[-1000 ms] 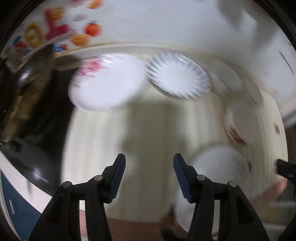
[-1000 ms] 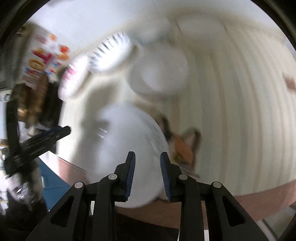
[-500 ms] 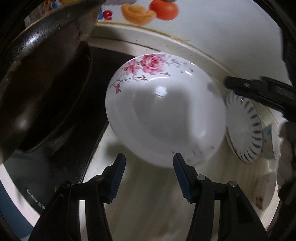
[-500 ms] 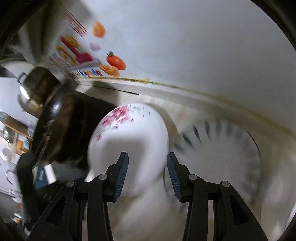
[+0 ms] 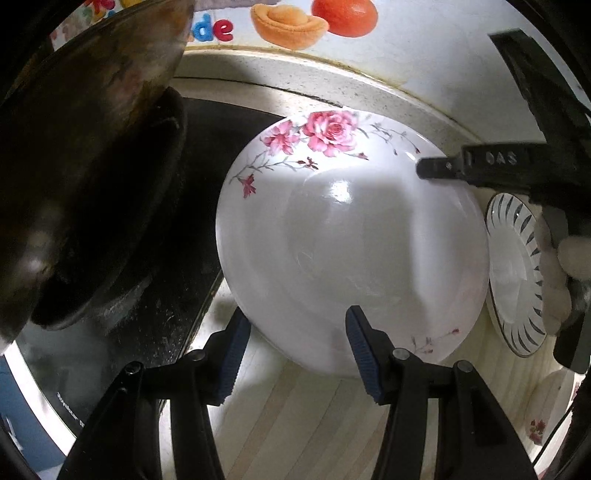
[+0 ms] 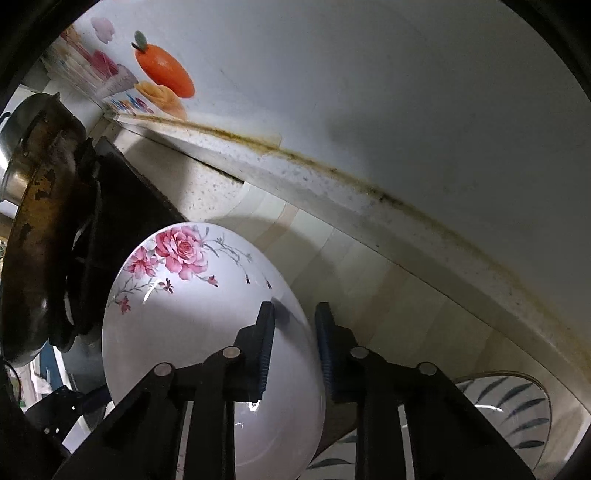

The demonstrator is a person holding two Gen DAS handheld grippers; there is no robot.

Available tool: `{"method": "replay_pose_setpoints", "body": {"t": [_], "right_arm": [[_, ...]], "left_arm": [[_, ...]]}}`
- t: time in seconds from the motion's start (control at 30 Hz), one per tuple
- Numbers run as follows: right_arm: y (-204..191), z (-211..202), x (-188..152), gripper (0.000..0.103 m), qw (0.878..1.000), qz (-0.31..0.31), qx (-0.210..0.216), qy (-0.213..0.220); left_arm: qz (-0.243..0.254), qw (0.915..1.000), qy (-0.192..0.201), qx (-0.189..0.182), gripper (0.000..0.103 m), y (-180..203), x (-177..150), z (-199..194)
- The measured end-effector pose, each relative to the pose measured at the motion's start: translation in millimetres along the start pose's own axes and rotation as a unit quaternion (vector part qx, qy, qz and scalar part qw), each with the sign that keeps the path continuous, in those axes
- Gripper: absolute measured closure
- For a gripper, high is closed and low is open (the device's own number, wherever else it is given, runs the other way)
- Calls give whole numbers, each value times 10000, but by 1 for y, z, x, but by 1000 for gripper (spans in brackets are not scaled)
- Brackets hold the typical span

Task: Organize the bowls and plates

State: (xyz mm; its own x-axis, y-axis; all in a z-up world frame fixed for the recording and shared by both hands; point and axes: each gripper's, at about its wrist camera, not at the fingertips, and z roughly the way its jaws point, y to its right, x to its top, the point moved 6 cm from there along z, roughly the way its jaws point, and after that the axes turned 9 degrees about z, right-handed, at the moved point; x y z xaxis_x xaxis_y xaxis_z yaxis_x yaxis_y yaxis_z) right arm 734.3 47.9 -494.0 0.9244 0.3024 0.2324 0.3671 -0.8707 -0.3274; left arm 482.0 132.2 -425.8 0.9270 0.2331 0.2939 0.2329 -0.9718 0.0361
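Observation:
A large white bowl with pink roses point(image 5: 343, 236) sits on the pale wood counter beside the black stove; it also shows in the right wrist view point(image 6: 192, 332). My left gripper point(image 5: 293, 354) is open, its fingers straddling the bowl's near rim. My right gripper point(image 6: 293, 347) is open, its fingers on either side of the bowl's right rim, one inside and one outside. The right gripper shows in the left wrist view point(image 5: 465, 170) over the bowl's far right rim. A white plate with dark blue rays point(image 5: 513, 273) lies right of the bowl, also in the right wrist view point(image 6: 502, 406).
A dark worn wok point(image 5: 85, 155) sits on the black stove point(image 5: 192, 258) left of the bowl. A small floral dish point(image 5: 550, 410) lies at the lower right. The white wall with fruit stickers point(image 5: 288, 22) runs behind the counter.
Both grippers have moved in close to the rose bowl. The left one now straddles its near rim and the right one its right rim. The bowl has not moved.

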Motion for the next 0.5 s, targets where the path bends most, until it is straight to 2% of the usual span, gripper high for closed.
{"method": "replay_pose_setpoints", "body": {"t": [0.23, 0.5], "right_arm": [[-3, -10, -24, 82, 9992, -346, 31, -187], [-6, -26, -49, 82, 9988, -423, 112, -202]], "left_arm": [[-468, 9986, 47, -246, 52, -10, -10, -8], [-385, 9988, 72, -301, 55, -9, -23, -15]]}}
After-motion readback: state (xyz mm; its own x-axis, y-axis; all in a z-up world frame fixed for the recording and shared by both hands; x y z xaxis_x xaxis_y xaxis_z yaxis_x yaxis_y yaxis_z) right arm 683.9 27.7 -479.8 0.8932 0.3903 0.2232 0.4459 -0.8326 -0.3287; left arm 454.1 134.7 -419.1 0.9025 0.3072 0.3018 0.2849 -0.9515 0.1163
